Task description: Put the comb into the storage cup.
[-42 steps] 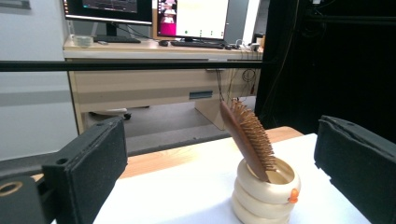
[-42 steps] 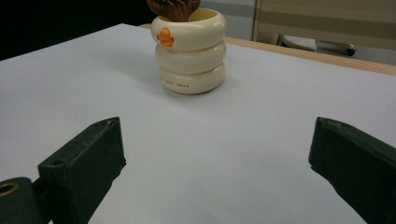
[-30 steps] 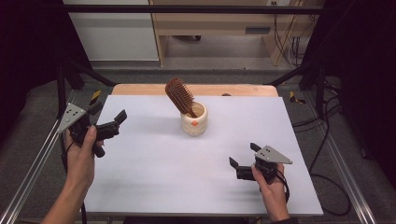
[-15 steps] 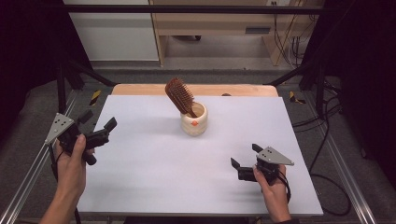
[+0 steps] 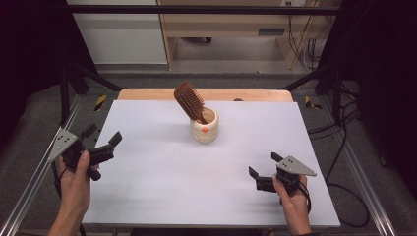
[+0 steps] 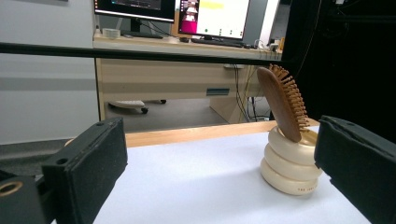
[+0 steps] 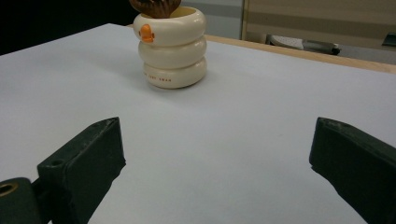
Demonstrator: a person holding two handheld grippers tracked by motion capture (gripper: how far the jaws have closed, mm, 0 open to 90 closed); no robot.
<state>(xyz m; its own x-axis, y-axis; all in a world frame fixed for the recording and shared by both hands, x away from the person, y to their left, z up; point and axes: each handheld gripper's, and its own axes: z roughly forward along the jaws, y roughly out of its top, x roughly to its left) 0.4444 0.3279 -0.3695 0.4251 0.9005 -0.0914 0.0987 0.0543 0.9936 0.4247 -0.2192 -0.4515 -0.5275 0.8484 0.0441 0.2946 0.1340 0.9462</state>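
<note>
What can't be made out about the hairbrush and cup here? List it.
- Hairbrush handle: hidden inside the cup in the high view.
- Brush head: cut off by the top edge in the right gripper view.
- Small lettering on the cup's lowest ring: too small to read in both gripper views.

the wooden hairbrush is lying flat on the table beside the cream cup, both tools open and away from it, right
Not quite. The wooden hairbrush stands handle-down inside the cream cup, leaning to one side, as the high view shows. The rest holds: the left tool and right tool are open and away from it.
</note>
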